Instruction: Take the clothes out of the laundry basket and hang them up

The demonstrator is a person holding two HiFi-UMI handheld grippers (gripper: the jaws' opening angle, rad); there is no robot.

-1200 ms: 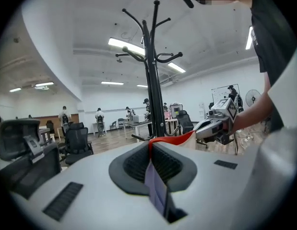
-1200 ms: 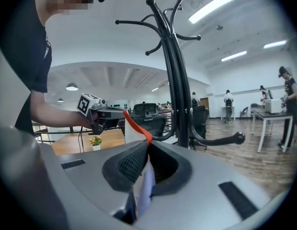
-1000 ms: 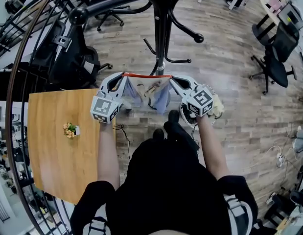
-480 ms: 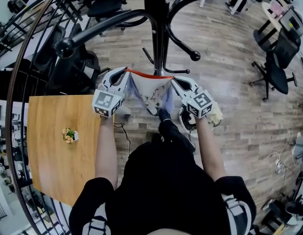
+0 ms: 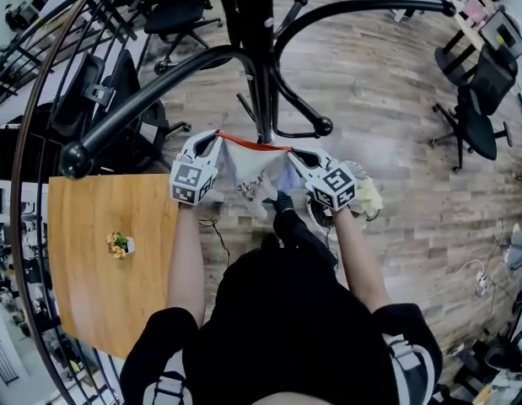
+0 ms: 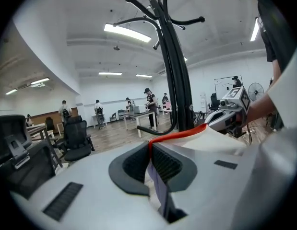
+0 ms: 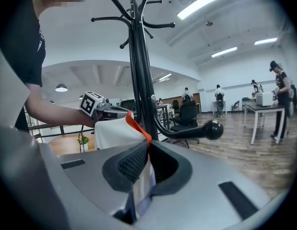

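Wood-plank floor (image 5: 395, 167), grey-brown, lies under the whole scene.

Nearest, at left: a rectangular orange-brown wooden table (image 5: 92, 294), bearing one small potted plant (image 5: 119, 243).

Item 1, left gripper (image 5: 212, 137): jaws closed on the pale white cloth garment (image 5: 254, 165), pads pinching one end of its red-orange edge band (image 5: 252, 143).

Item 2, right gripper (image 5: 296, 153): likewise clamped on the same band, at its other end. The band runs taut between the two, with the cloth hanging below it, up off the floor. A pale rounded bundle (image 5: 366, 199) just right of the right gripper is too hidden to identify, and no laundry basket can be plainly made out.

Item 3, black metal coat stand (image 5: 259, 66): just beyond the band. Its knob-ended lower arm (image 5: 321, 127) sits just past the right gripper.

Farther off: black office chairs (image 5: 476, 99).

Risks, as judged:
- The band could slip from a pad if it is pulled tighter.
- The cloth could drop to the floor if it is let go before it is over a knob.
- A gripper could knock the stand's arm and rock the stand.
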